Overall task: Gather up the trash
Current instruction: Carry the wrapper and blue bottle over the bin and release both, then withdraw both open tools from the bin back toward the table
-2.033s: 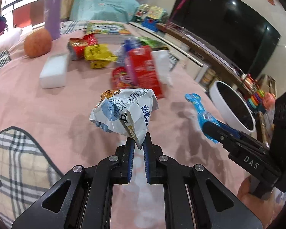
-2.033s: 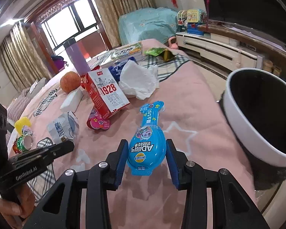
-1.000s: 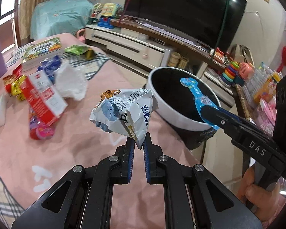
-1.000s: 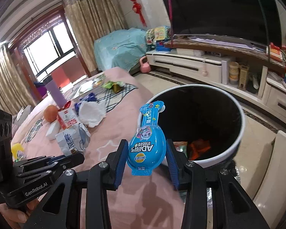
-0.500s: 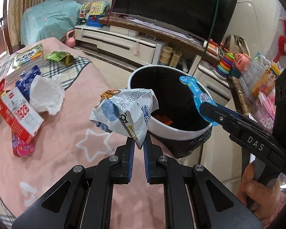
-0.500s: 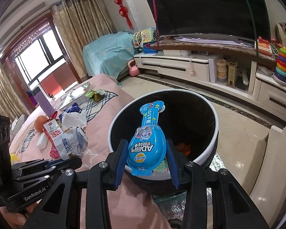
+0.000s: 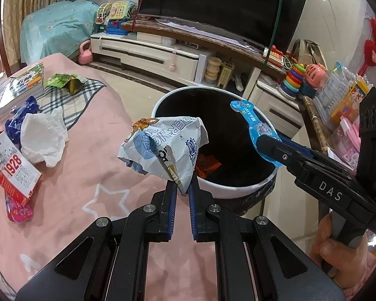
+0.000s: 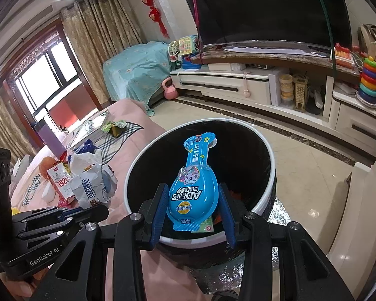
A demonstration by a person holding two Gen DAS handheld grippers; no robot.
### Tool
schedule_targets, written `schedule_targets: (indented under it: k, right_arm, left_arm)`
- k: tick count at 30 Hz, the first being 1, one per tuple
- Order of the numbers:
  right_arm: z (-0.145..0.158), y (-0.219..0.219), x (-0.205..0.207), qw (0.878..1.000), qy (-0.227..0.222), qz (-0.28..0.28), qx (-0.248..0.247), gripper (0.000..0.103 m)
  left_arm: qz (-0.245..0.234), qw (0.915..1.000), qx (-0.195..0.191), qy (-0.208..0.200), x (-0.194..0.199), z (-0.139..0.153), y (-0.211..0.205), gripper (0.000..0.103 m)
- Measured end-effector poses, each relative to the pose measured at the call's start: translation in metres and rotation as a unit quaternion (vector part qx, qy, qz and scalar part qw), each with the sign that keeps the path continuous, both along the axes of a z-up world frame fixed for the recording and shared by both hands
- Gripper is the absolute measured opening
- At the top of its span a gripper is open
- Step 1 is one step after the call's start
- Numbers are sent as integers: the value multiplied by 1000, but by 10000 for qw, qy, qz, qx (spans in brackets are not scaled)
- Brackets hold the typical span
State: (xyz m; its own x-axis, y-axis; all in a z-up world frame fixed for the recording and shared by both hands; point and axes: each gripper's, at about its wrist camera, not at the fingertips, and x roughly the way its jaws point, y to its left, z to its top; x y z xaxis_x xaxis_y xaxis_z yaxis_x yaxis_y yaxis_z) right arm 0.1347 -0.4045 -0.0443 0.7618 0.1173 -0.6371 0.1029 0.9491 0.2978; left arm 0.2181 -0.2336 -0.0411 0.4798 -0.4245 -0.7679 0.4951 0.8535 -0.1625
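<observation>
My left gripper (image 7: 181,190) is shut on a crumpled white and blue snack bag (image 7: 163,148), held just before the near rim of the round white-rimmed trash bin (image 7: 228,190). My right gripper (image 8: 193,208) is shut on a blue spoon-shaped snack pack (image 8: 194,188) and holds it over the bin's (image 8: 265,198) black inside. The pack (image 7: 253,128) and right gripper also show in the left wrist view, above the bin's right side. Orange wrappers (image 7: 208,165) lie at the bin's bottom.
On the pink blanket (image 7: 92,180) lie a red "1928" carton (image 7: 10,170), a white tissue (image 7: 43,138), a blue bag (image 7: 20,123), a green wrapper (image 7: 62,81) and a book (image 7: 20,82). A TV stand (image 8: 263,85) with toys runs behind the bin.
Both grippers have swung from the blanket toward the bin, each keeping its piece of trash. The blue pack now hangs over the bin's opening and the snack bag is at its near rim.
</observation>
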Motion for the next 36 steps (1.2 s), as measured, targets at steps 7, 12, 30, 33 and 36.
schedule_targets:
  k: [7, 12, 30, 33, 36]
  right_arm:
    - [-2, -9, 5, 10000, 18, -47, 45, 40]
    - [-3, -14, 8, 10000, 34, -72, 58, 40]
    - [-4, -27, 16, 9997, 97, -171, 118, 40]
    - [-5, -28, 18, 9997, 116, -173, 112, 40]
    - [-6, -28, 20, 9997, 143, -166, 115, 43]
  left_arm:
    - [-55, 10000, 55, -5, 5, 1, -10, 9]
    - [-91, 9999, 98, 2, 9, 0, -18, 9]
    - [-151, 9997, 193, 48, 28, -3, -36, 9]
    - [-140, 9997, 198, 62, 29, -4, -36, 11]
    - [-103, 9997, 157, 129, 30, -5, -33, 22]
